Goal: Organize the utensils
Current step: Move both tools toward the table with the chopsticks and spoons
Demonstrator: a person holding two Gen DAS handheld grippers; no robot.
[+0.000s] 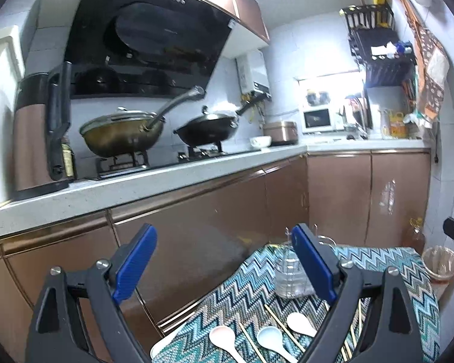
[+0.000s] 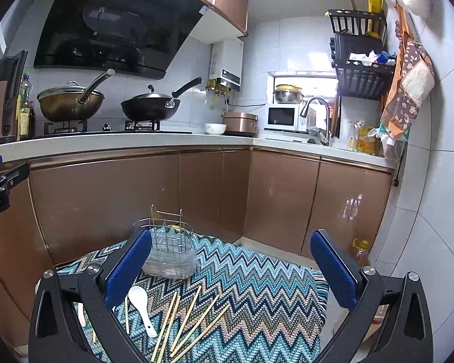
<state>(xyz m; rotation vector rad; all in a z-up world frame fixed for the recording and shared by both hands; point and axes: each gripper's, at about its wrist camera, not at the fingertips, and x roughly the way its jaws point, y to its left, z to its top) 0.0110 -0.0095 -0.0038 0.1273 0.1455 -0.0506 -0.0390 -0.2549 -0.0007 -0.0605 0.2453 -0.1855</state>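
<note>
A small table under a zigzag cloth (image 2: 257, 284) holds a wire utensil holder in a clear base (image 2: 169, 251), a white spoon (image 2: 140, 305) and several bamboo chopsticks (image 2: 190, 314). My right gripper (image 2: 231, 269) is open and empty above the cloth, right of the holder. My left gripper (image 1: 227, 264) is open and empty, above the table's left edge. The left wrist view shows the holder (image 1: 290, 275), three spoons (image 1: 224, 338) (image 1: 271, 340) (image 1: 299, 323) and chopsticks (image 1: 283, 326) on the cloth (image 1: 245, 296).
Brown cabinet fronts (image 2: 136, 193) stand behind the table under a counter with two woks (image 2: 71, 103) (image 2: 154, 106). An oil bottle (image 2: 360, 251) stands on the floor at right. A bin (image 1: 440, 264) sits beside the table.
</note>
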